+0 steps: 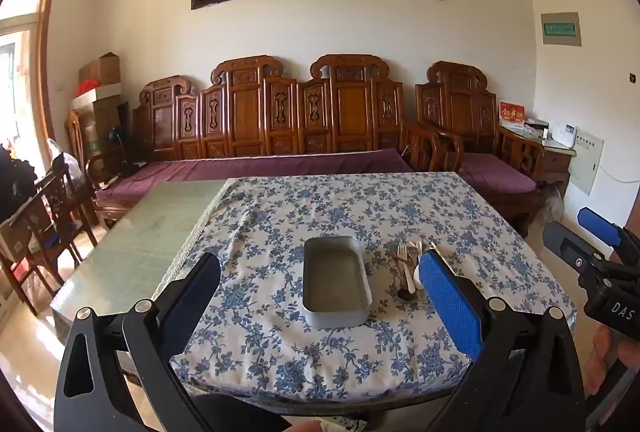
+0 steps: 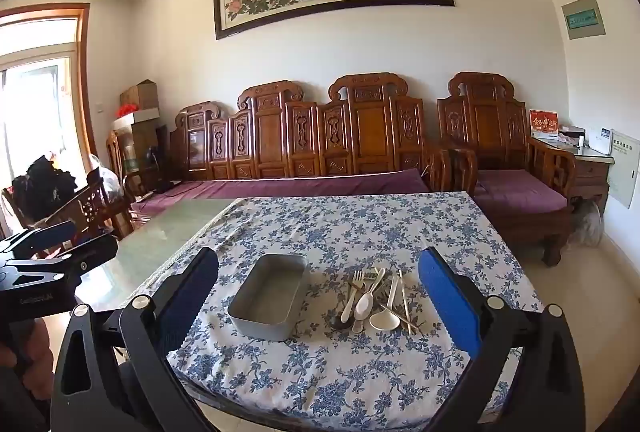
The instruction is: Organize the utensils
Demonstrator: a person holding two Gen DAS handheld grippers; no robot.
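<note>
Both jaws wide apart, empty; tin (image 2: 267, 296) and utensils (image 2: 372, 302) ahead between them.

Left black two-finger tongs (image 1: 320, 296) with blue pads: jaws spread wide, nothing between them, tilted slightly down. Right black two-finger tongs (image 2: 320, 296), same build: jaws also wide apart, nothing gripped, tilted slightly down. The two sit side by side and apart, each visible at the edge of the other's view. Bare fingers (image 1: 604, 360) wrap the right handle.

both wrist views face forward, slightly downward; share the table (image 1: 360, 364).
</note>
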